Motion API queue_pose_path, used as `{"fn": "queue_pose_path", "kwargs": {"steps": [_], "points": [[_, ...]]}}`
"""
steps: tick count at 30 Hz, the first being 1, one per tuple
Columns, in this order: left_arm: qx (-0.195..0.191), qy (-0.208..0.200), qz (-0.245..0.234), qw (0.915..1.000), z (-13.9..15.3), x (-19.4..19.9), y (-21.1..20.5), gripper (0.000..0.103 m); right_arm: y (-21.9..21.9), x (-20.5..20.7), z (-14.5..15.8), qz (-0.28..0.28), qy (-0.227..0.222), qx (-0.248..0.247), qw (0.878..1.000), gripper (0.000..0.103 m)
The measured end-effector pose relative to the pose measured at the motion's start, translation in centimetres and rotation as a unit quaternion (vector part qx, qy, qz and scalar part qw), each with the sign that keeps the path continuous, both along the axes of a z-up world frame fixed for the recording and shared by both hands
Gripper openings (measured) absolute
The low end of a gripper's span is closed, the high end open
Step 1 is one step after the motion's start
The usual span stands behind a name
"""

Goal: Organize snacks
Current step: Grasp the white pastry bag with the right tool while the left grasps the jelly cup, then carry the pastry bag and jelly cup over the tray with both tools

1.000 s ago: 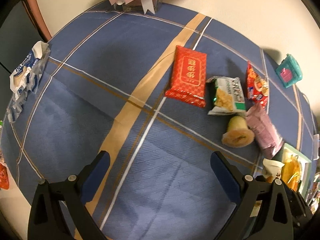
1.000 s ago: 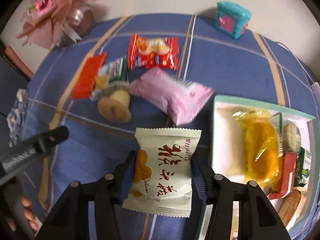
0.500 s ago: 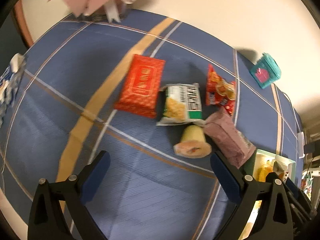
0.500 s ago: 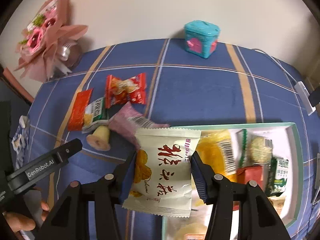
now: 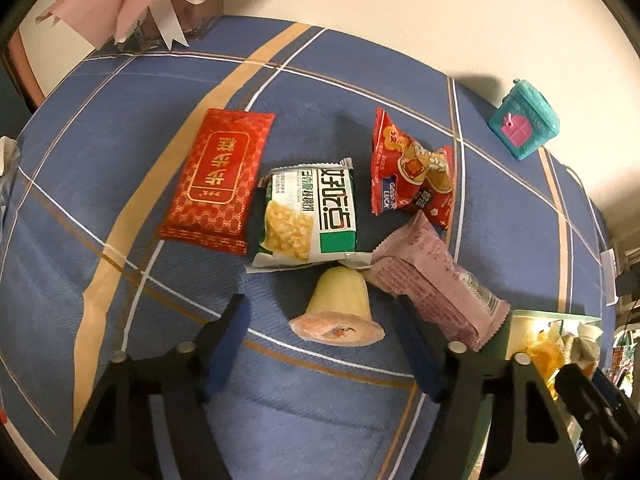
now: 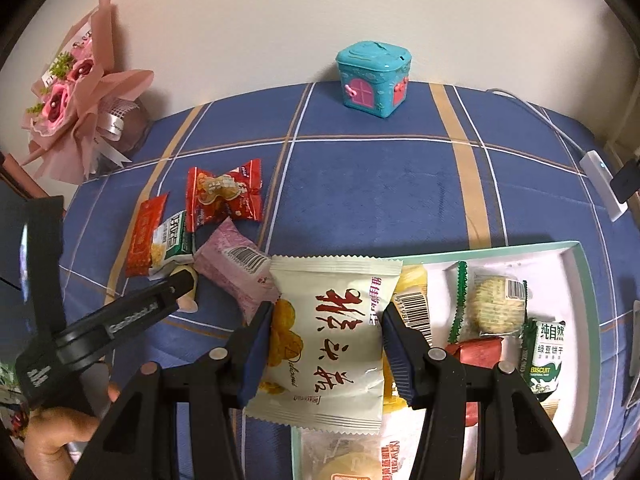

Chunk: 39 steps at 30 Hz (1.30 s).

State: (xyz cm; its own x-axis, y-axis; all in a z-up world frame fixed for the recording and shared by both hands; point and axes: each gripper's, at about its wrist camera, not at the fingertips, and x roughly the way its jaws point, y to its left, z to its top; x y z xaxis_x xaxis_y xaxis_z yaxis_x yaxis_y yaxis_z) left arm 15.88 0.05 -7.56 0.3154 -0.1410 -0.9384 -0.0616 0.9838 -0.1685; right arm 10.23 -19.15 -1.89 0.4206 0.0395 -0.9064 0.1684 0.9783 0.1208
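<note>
Now the left tool (image 5: 324,320) hangs over the blue checked tabletop (image 5: 120,320) and points steeply down. Its jaws are closing, and the pale yellow jelly cup (image 5: 339,310) lies on its side between the two blue pads; the pads do not touch it yet. Just behind the cup lies a green and white snack packet (image 5: 308,216), with a red packet with gold print (image 5: 218,178) on its left side. A red candy wrapper (image 5: 412,176) lies further back on the right, and a pink packet (image 5: 432,284) lies right beside the cup, touching the tip of the right finger.

The right tool (image 6: 326,336) grips a cream packet with red Chinese characters (image 6: 332,344) by its two sides, and holds it above the near left corner of the mint green tray (image 6: 582,344). In this tray lie a round biscuit in a clear wrapper (image 6: 496,308), a green biscuit packet (image 6: 546,356), a small red packet (image 6: 478,352) and a yellow packet (image 6: 412,304), which is partly hidden behind the cream one.

At the far edge of the tabletop stands a teal house-shaped box (image 6: 374,78), and a pink bouquet (image 6: 78,108) leans at the far left corner. A hand (image 6: 60,432) holds the handle of the left tool, seen in the right wrist view.
</note>
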Motion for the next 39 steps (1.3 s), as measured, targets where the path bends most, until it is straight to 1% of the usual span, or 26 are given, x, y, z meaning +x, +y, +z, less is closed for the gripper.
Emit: {"fn": "queue_pose_path", "kwargs": {"steps": [1, 2, 3, 4, 7, 12, 19, 23, 26, 31, 34, 39], "points": [[0.000, 0.002, 0.001, 1.0000, -0.2, 0.1, -0.1, 0.062, -0.1, 0.0, 0.0, 0.001, 0.000, 0.005, 1.000, 0.056], [-0.002, 0.004, 0.001, 1.0000, -0.4, 0.1, -0.1, 0.060, -0.1, 0.0, -0.1, 0.000, 0.000, 0.006, 1.000, 0.056], [-0.006, 0.005, -0.001, 1.0000, -0.5, 0.1, -0.2, 0.055, -0.2, 0.0, -0.1, 0.000, 0.000, 0.008, 1.000, 0.056], [-0.010, 0.006, -0.004, 0.9999, -0.5, 0.1, -0.4, 0.048, -0.2, 0.0, -0.1, 0.000, 0.000, 0.010, 1.000, 0.056], [-0.002, 0.001, -0.009, 1.0000, -0.3, -0.2, -0.8, 0.047, -0.3, 0.0, -0.1, 0.000, 0.000, 0.013, 1.000, 0.056], [-0.014, 0.003, -0.002, 0.9999, 0.4, -0.5, -0.6, 0.047, -0.3, -0.1, 0.2, 0.002, -0.001, 0.016, 1.000, 0.056], [-0.026, -0.012, 0.009, 0.9995, 3.1, -1.2, -0.4, 0.046, -0.9, -0.4, 0.6, -0.002, -0.001, 0.020, 1.000, 0.056], [-0.036, -0.023, 0.005, 0.9991, 4.7, -1.7, -1.3, 0.046, -1.7, -0.7, 0.6, -0.009, 0.004, 0.022, 1.000, 0.056], [-0.047, -0.031, -0.006, 0.9984, 5.9, -2.1, -2.3, 0.046, -3.0, -1.1, 0.8, -0.029, 0.002, 0.018, 0.999, 0.056], [-0.058, -0.037, -0.043, 0.9967, 7.3, -3.3, -5.3, 0.046, -6.4, -2.2, 0.8, -0.069, 0.010, 0.016, 0.997, 0.056], [-0.064, -0.037, -0.065, 0.9951, 7.5, -3.9, -7.4, 0.046, -8.5, -3.1, 0.8, -0.090, 0.012, 0.013, 0.996, 0.056], [-0.069, -0.022, -0.099, 0.9925, 6.9, -4.8, -10.8, 0.046, -11.9, -4.6, 1.0, -0.122, 0.011, 0.011, 0.992, 0.056]]}}
